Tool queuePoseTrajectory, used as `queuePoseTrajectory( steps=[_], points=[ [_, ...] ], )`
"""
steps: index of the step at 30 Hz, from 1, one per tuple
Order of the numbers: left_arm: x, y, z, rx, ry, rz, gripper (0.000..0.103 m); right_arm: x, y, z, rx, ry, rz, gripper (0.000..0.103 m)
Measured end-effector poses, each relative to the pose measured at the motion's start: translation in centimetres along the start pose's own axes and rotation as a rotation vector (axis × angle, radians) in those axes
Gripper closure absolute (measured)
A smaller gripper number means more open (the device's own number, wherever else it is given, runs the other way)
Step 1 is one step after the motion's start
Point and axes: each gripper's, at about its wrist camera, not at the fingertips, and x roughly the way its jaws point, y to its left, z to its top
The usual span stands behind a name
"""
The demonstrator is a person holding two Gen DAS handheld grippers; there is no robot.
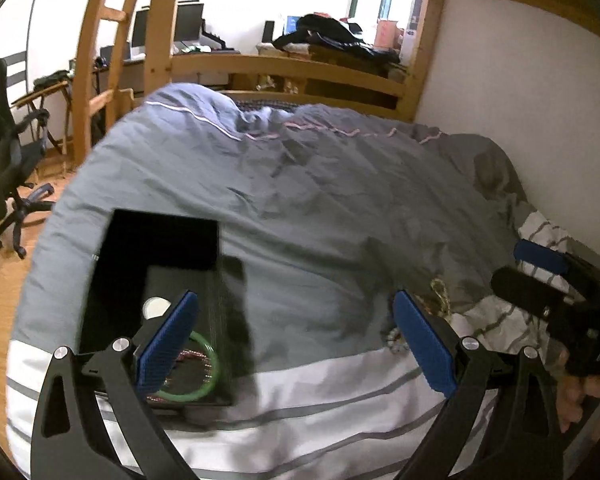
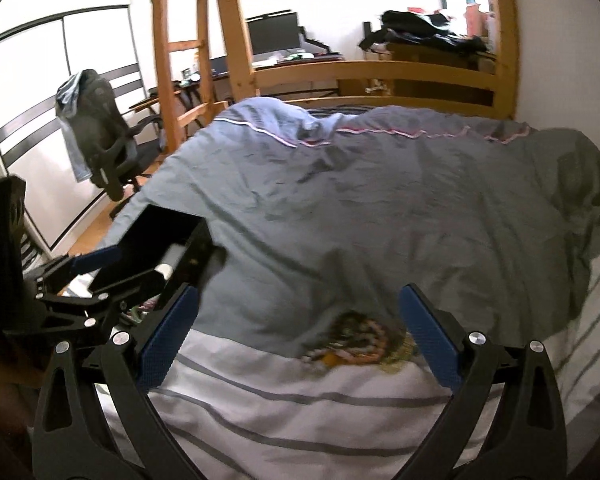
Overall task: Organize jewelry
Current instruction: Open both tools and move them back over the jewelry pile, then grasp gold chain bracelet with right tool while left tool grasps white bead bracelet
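A black jewelry box (image 1: pixel 156 264) lies open on the bed at the left, its lid raised. A green bangle (image 1: pixel 208 376) and a pinkish chain (image 1: pixel 192 358) lie in it, with a small white round piece (image 1: pixel 155 307). My left gripper (image 1: pixel 296 340) is open, its left finger over the box. A pile of beaded jewelry (image 2: pixel 360 340) lies on the bedding between the open fingers of my right gripper (image 2: pixel 300 340). Part of the pile also shows in the left wrist view (image 1: pixel 440 296). The box shows blurred in the right wrist view (image 2: pixel 168 240).
A grey duvet (image 1: pixel 320 200) covers the bed, with white striped bedding (image 2: pixel 300 400) at the near edge. A wooden bunk frame (image 1: pixel 300 68) and ladder (image 2: pixel 188 60) stand behind. An office chair (image 2: pixel 104 140) stands on the floor at the left. A wall (image 1: pixel 520 80) runs along the right.
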Motion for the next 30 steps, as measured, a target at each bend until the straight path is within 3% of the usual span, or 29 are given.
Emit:
queuePoseTrajectory(
  steps=[4, 12, 17, 18, 20, 24, 29, 30],
  points=[
    [1.3, -2.2, -0.7, 0.073, 0.004, 0.010, 0.007, 0.0, -2.8, -0.8, 0.036, 0.006, -0.021, 0.004],
    [3.6, -5.6, -2.4, 0.182, 0.052, -0.062, 0.007, 1.1, -7.5, -2.5, 0.113, 0.021, -0.056, 0.004],
    [5.7, -8.3, -3.6, 0.267, 0.078, -0.124, 0.007, 1.9, -9.9, -4.0, 0.174, 0.027, -0.030, 0.006],
    [6.1, -8.7, -3.9, 0.282, 0.083, -0.137, 0.007, 2.2, -10.4, -4.4, 0.188, 0.029, -0.026, 0.009],
    [7.0, -9.5, -4.3, 0.312, 0.095, -0.157, 0.007, 3.4, -11.0, -5.1, 0.215, 0.056, -0.005, 0.027],
    [9.0, -10.4, -4.9, 0.332, 0.122, -0.189, 0.009, 5.8, -10.8, -5.8, 0.256, 0.099, 0.076, 0.042],
    [11.3, -10.9, -5.4, 0.343, 0.174, -0.201, 0.026, 8.5, -9.3, -5.9, 0.167, 0.124, 0.031, 0.060],
    [11.7, -10.8, -5.5, 0.337, 0.191, -0.200, 0.035, 9.2, -9.5, -6.0, 0.176, 0.133, 0.021, 0.061]
  ],
)
